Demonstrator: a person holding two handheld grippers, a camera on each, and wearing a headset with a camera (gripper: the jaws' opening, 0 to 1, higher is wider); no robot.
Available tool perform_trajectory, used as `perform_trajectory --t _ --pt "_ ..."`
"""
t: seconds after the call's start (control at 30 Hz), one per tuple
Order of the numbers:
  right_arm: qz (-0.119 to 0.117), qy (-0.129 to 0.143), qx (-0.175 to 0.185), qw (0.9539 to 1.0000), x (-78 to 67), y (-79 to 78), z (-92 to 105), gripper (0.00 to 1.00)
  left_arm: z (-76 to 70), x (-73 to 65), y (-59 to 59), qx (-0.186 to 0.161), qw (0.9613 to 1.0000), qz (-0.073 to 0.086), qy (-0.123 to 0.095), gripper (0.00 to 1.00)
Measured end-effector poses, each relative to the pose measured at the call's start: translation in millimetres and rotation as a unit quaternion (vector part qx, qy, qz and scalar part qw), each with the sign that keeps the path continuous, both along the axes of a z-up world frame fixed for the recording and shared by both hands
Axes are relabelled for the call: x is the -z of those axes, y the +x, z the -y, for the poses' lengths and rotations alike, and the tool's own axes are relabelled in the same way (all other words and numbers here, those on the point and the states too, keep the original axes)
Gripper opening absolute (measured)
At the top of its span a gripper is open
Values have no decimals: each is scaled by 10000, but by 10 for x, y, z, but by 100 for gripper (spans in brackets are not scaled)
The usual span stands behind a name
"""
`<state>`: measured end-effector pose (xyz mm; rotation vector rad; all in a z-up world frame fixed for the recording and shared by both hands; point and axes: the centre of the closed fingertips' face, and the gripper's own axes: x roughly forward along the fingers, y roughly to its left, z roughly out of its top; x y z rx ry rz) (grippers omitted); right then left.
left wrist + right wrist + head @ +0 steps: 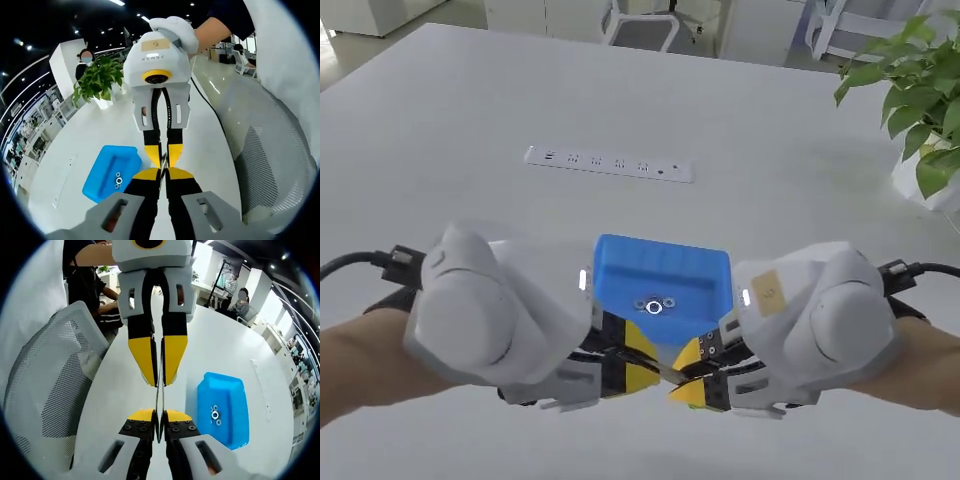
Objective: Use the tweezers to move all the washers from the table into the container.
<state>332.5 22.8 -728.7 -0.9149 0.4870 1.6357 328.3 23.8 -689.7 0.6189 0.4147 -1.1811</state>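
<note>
White mesh of a chair back point(50, 390) shows nearest, on the person's side of the pale grey tabletop point(440, 110) in the right gripper view. Over the near part of the tabletop, two white-housed tools with black jaws and yellow tips meet nose to nose, each carried on a bare forearm. The left tool point(642, 362) is on the left of the head view and the right tool point(683, 372) is on the right. Between them runs a pair of thin silvery metal tweezers point(661, 368). Both tools are squeezed narrow on it, the left tool's jaws pinching one end and the right tool's jaws the other, so that the yellow tips nearly touch. The tweezers are off the tabletop, held by the tools alone. Whether their points are pressed together is too fine to tell.

Just beyond the tools a bright blue rectangular plastic container point(665, 243) stands on the tabletop. A few small silvery ring-shaped washers point(655, 306) lie clustered on its floor, near the middle. Farther back, well apart from the container, a long white power strip point(610, 163) lies flat across the tabletop. At the far right a leafy green plant point(910, 80) rises from a white pot point(920, 180).
</note>
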Motion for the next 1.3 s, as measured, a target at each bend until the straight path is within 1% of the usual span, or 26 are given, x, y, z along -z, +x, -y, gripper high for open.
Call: perform_trajectory --t 0.07,0.17,0.2,0.27,0.37,0.4,0.47,0.53,0.6,0.67,0.7,0.73,0.77,0.8,0.87,0.9,0.93,1.0,1.03,1.07,1.1,1.17,1.3 --pt "-20 -6 14 10000 15 10 0 8 -28 62 9 3 9999 -8 115 8" --pt "-49 -25 12 10000 46 16 -3 8 -47 134 18 38 9997 0 226 8" --pt "-57 -36 12 10000 72 24 -2 8 -50 155 27 28 9997 -11 226 8" --pt "-87 -63 18 9999 119 36 3 8 -63 226 51 -1 9997 -83 215 8" --pt "-92 -113 11 9999 186 60 2 8 -83 378 97 -46 9994 -190 302 7" --pt "-96 -141 2 9999 205 67 4 8 -82 409 106 -39 9993 -210 315 7" --pt "-113 -215 -49 9997 255 75 11 8 -81 471 113 25 9990 -317 304 7" --pt "-125 -241 -53 9996 301 95 10 8 -90 534 151 41 9988 -382 292 7" --pt "-155 -282 9 9995 382 143 7 8 -97 626 207 3 9985 -480 271 7" --pt "-179 -325 110 9993 477 192 -4 8 -105 717 256 -30 9981 -531 320 7" --pt "-162 -375 137 9991 545 214 -11 8 -106 787 280 -31 9976 -587 372 7" --pt "-131 -416 144 9989 590 230 -11 8 -96 820 294 -30 9973 -603 413 7" --pt "-91 -483 131 9987 658 251 -6 8 -89 883 307 -11 9965 -704 450 7" --pt "-107 -544 146 9984 701 260 3 8 -83 930 307 -14 9956 -819 455 7" --pt "-65 -623 127 9980 769 287 20 8 -66 1010 345 29 9951 -856 497 7" --pt "-53 -652 124 9978 785 298 27 8 -57 1024 353 32 9948 -872 516 7" --pt "10 -693 101 9975 800 318 42 8 -48 1041 365 42 9949 -867 521 7" --pt "-45 -705 138 9974 820 326 43 8 -54 1073 370 17 9942 -935 530 8" --pt "-8 -707 122 9974 830 327 43 8 -53 1083 369 15 9941 -941 541 8" --pt "78 -727 77 9973 838 340 44 8 -55 1091 369 17 9941 -929 554 8" --pt "37 -663 76 9978 815 330 19 9 -65 1108 373 15 9938 -929 606 8" --pt "60 -657 102 9978 806 339 17 9 -70 1124 370 19 9936 -927 639 8" --pt "71 -678 170 9975 803 347 23 10 -68 1130 387 -44 9936 -970 576 8"
